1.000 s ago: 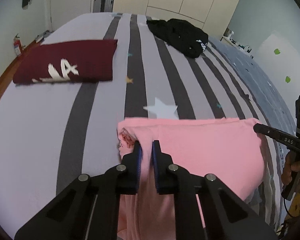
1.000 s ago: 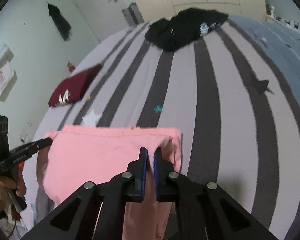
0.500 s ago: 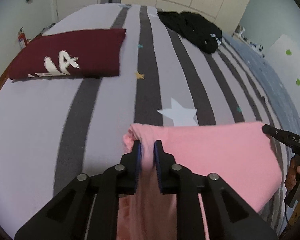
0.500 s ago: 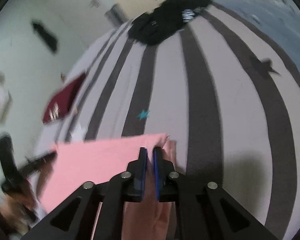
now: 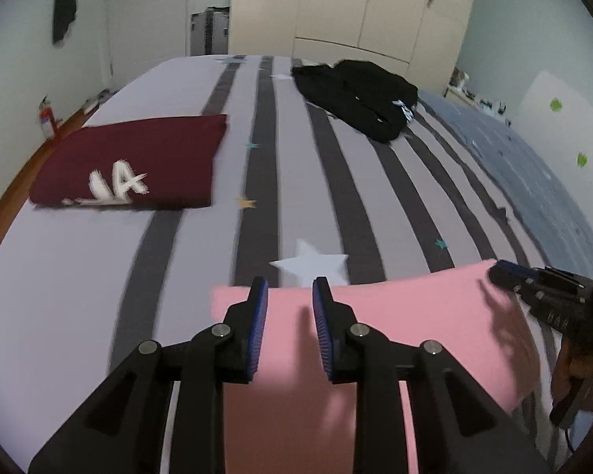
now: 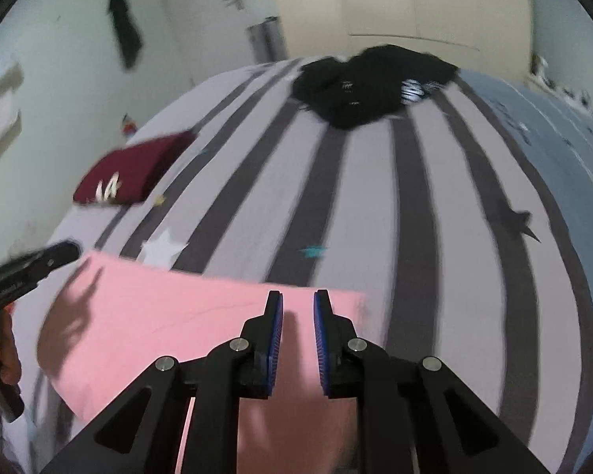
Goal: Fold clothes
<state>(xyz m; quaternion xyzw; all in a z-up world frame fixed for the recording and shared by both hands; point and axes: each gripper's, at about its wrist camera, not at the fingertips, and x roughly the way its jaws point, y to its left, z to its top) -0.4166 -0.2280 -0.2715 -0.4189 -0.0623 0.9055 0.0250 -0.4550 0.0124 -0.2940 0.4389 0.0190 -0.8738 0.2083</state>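
Pink garment (image 5: 395, 335) lies flat on the striped bed (image 5: 328, 181), its far edge straight and running just ahead of both grippers. The left gripper (image 5: 289, 292) hangs above the garment's left corner with its blue-padded fingers (image 5: 257, 328) spread apart and nothing between them. The right gripper (image 6: 297, 304) hangs above the opposite corner, likewise released, fingers parted over pink cloth (image 6: 170, 316). Each gripper shows at the edge of the other's view, held in a hand (image 6: 4, 351). Ahead and to the left of the left gripper a folded maroon garment (image 5: 138, 162) with white lettering rests on the bed, well apart from the pink one. Far ahead and to the right lies a crumpled black heap of clothes (image 5: 359, 94). A white star (image 5: 308, 264) printed on the bed sits just beyond the pink edge. Cream wardrobe doors (image 5: 355, 12) stand behind the bed
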